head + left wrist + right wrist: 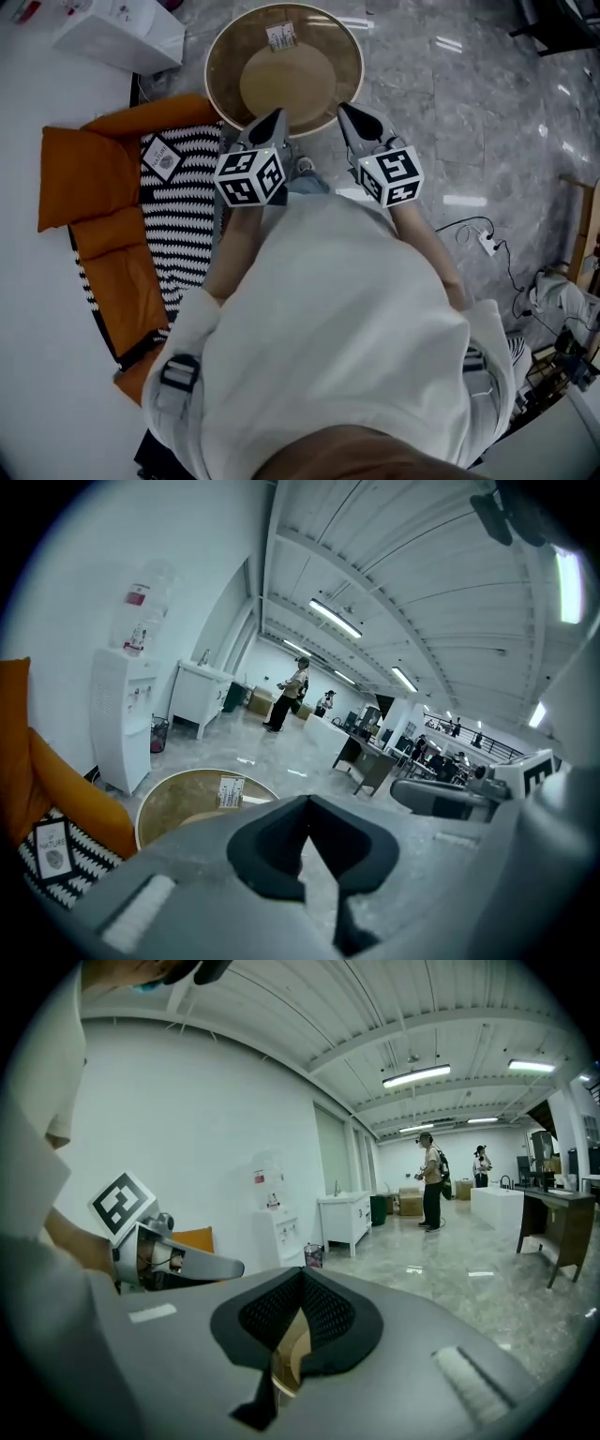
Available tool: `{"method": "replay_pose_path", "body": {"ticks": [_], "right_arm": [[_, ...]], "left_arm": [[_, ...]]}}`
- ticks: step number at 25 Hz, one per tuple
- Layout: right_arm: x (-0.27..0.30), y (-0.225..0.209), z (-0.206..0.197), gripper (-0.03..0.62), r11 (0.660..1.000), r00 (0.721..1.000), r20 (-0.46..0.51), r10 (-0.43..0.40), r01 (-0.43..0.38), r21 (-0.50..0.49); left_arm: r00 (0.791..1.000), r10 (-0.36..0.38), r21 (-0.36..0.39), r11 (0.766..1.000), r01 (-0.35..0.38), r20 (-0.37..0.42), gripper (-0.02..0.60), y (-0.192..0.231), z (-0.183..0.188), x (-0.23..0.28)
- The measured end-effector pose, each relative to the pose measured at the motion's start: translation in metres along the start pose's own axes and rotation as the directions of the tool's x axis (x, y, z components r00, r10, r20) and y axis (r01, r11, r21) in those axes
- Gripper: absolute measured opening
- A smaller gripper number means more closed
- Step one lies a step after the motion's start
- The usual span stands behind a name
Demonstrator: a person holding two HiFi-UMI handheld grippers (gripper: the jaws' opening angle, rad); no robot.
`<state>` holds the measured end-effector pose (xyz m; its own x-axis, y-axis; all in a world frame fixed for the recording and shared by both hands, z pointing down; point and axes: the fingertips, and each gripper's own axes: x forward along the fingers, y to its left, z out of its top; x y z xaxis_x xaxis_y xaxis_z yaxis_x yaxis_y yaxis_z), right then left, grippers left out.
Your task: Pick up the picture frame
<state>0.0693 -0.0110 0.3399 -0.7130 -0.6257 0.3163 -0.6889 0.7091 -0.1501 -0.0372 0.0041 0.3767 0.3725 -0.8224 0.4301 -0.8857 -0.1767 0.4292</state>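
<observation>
Marble floor [450, 103], picture frame [161, 157] on striped cushion [183, 234], left of closed jaws

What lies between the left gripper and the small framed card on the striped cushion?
Only the black-and-white striped cushion, on which the framed card lies, to the left of the left gripper. The head view shows this.

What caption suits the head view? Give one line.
Left gripper and right gripper, both shut, point toward a round wooden tray.
</observation>
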Motion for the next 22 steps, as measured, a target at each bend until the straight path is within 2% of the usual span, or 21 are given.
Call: {"method": "replay_pose_path", "body": {"ticks": [12,22], "right_arm": [[0.078,-0.04,0.01,0.0,0.999,0.997,-0.06,0.051,-0.051,0.008],[0.143,-0.09,-0.005,0.0,0.993,0.986,-0.121,0.111,-0.116,-0.034]], "left_arm": [[0.998,0.061,-0.035,0.997,-0.062,-0.024,0.0,0.046,0.028,0.058],[0.985,0.168,-0.144,0.974,-0.173,-0.046,0.0,0.091,0.024,0.114]]}}
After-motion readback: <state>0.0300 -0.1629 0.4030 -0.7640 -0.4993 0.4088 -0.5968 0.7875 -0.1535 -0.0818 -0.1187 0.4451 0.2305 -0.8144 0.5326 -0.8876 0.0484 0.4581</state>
